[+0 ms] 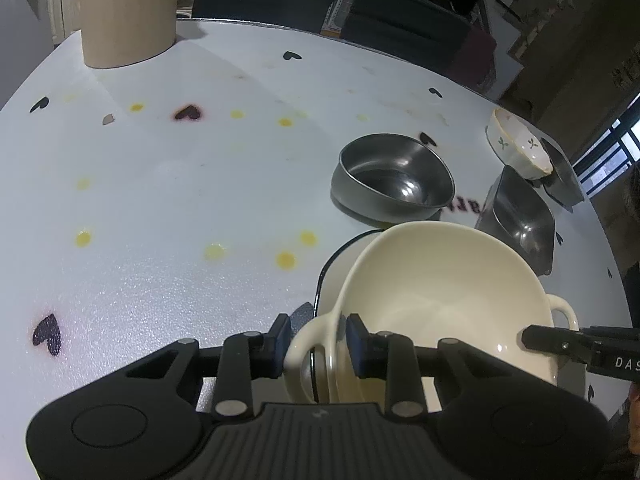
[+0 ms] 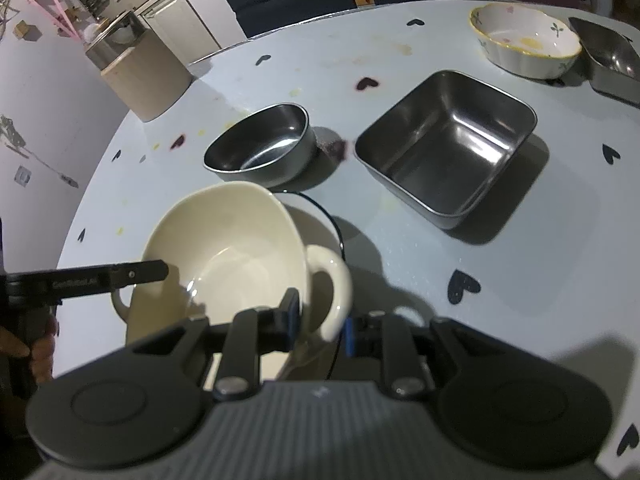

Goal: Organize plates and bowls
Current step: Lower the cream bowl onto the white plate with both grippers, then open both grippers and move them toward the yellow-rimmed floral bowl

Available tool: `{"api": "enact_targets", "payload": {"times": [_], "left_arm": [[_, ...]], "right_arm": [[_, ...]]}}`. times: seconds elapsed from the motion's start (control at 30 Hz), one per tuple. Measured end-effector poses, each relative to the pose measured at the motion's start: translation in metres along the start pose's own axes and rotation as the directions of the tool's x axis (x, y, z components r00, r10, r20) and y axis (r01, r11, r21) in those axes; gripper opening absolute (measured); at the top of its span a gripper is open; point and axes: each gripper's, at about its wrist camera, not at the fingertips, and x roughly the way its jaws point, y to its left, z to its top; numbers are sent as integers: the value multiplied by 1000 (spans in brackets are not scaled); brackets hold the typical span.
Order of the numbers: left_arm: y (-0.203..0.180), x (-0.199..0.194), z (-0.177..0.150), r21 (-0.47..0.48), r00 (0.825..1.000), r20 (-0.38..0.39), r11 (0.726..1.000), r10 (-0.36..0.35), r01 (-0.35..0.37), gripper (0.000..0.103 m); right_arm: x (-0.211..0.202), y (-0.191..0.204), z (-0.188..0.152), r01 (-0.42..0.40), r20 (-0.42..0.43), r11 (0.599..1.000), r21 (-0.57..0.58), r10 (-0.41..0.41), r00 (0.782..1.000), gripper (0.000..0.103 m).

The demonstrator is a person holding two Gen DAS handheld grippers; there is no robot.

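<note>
The left gripper (image 1: 318, 338) and right gripper (image 2: 320, 314) each pinch a loop handle of the cream bowl (image 1: 444, 292), tilted over a dark-rimmed plate (image 2: 320, 220) on the table (image 1: 160, 200). Behind stand a square steel dish (image 2: 444, 148), a round steel bowl (image 1: 394, 176) and a flowered bowl (image 2: 524, 40).

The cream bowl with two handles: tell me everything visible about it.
The cream bowl looks like glossy ceramic, deep and rounded, with a loop handle on each of two opposite sides, and it is empty. It sits tilted over a dark-rimmed plate on the table. The left gripper has its fingers on either side of one handle and the wall there; the right gripper does likewise at the other handle. A round steel bowl stands just behind.
</note>
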Motion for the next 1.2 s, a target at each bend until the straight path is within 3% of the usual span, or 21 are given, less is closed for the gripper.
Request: {"api": "enact_targets", "payload": {"times": [0.3,0.47,1.2], "left_arm": [[-3,-1,-1,17,1000,2,1000,-5,5,29],[-4,-2,-2,26,1000,-2,999,-25,25,26],[-6,-10,-10,39,999,-46,999,-1,2,27]], "right_arm": [[6,-3,0,12,-16,1000,14,-12,1000,27],[14,-14,0,1,-48,997,83,3,999,29],[14,-8,-1,25,-44,998,52,-23,999,33]]}}
